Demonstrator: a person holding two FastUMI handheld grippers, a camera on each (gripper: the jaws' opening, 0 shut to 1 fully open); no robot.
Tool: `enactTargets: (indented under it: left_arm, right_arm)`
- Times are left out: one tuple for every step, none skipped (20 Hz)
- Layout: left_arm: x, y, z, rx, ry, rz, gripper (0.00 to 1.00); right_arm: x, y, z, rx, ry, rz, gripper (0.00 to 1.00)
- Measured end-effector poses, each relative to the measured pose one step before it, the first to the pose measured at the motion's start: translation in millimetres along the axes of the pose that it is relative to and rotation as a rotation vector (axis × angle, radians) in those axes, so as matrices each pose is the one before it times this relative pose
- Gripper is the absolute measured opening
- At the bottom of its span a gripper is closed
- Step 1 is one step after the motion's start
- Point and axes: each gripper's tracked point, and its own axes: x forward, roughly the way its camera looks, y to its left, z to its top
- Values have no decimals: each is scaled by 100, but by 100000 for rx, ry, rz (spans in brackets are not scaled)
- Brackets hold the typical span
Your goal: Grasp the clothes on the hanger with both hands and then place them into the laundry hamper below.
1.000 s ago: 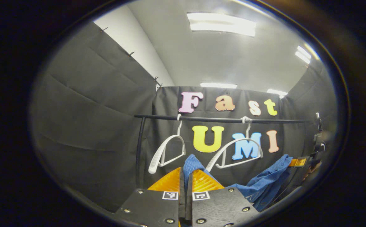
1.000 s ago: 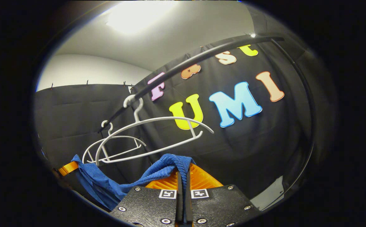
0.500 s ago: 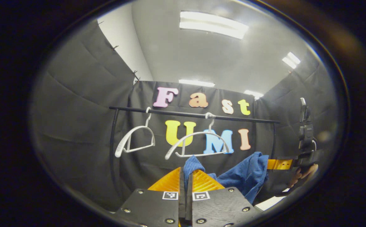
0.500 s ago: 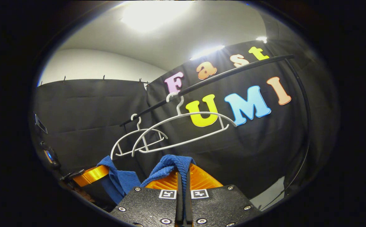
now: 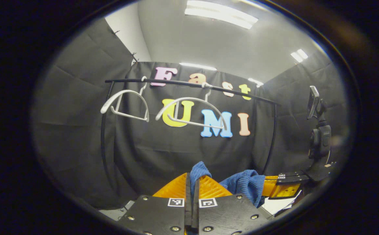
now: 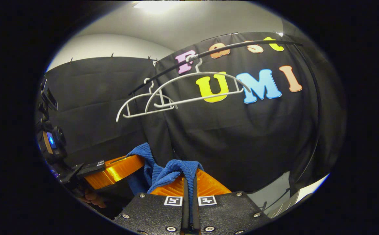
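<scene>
The blue ribbed knit garment hangs bunched between the two grippers, below the rail and clear of the hangers. In the left gripper view one fold of it pokes up at about 6 o'clock, pinched in the left gripper, whose fingers are drawn together on the cloth with hardly a gap between them; the rest of the fabric sags toward 4 o'clock, where the right gripper grips its other end. In the right gripper view the same garment rises in a ridge at 6 o'clock, clamped in the right gripper, whose fingers are likewise closed onto it, and it runs toward 8 o'clock to the left gripper, with the fingers of a hand beneath its body. Two bare white plastic hangers dangle side by side from a thin black metal rail, toward 11 and 12 o'clock in the left gripper view. The same hangers overlap at 11 o'clock in the right gripper view. Long ceiling lights glow at 12 o'clock.
</scene>
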Motion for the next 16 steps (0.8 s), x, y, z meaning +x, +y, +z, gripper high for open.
enactTargets:
  left_arm:
    - [326, -244, -1628, 523, 2607, -646, 5]
    - [173, -134, -1542, 286, 2824, 70, 1]
    - [429, 208, -1602, 13, 3186, 242, 1]
    - [409, 278, -1553, -129, 3212, 310, 1]
    - [223, 456, -1574, 135, 3137, 744, 6]
    - [583, 189, -1440, 9, 3788, 568, 5]
    - [-70, -24, -1814, 194, 3491, 385, 5]
    - [50, 111, -1525, 572, 2702, 544, 1]
    - [28, -14, -1283, 472, 2642, 645, 1]
    - [230, 115, -975, 81, 2480, 496, 1]
    - [257, 208, -1270, -234, 2713, 503, 1]
    - [201, 237, -1283, -312, 2938, 682, 1]
    - [170, 566, -1170, -47, 2565, 645, 1]
    - [133, 414, -1085, 333, 2200, 925, 1]
    - [15, 345, -1043, 414, 2123, 675, 1]
    - [436, 237, -1183, 1114, 1782, 1154, 1]
  right_arm:
    - [143, -20, -1518, -435, 2781, -417, 4]
    - [150, -180, -1480, -758, 2677, -658, 3]
    - [188, -469, -1500, -596, 2802, -1415, 4]
    - [183, -417, -1588, -420, 2851, -884, 4]
    - [285, -32, -1689, -270, 2942, -1278, 5]
    - [280, -304, -1384, -834, 3102, -1388, 5]
    - [155, -230, -1475, -1058, 2752, -1812, 5]
    - [306, -272, -1125, -1019, 2570, -1316, 6]
    - [347, -109, -1180, -1168, 2227, -1308, 6]
    - [219, -270, -1043, -881, 2442, -957, 6]
    - [274, -263, -1215, -579, 2501, -640, 8]
    - [247, -361, -1048, -771, 2546, -636, 8]
    - [137, -276, -1017, -936, 2643, -947, 11]
    - [203, -183, -1133, -857, 2876, -766, 12]
    - [207, -257, -1034, -226, 2846, -587, 13]
    - [224, -317, -970, 92, 2844, -615, 14]
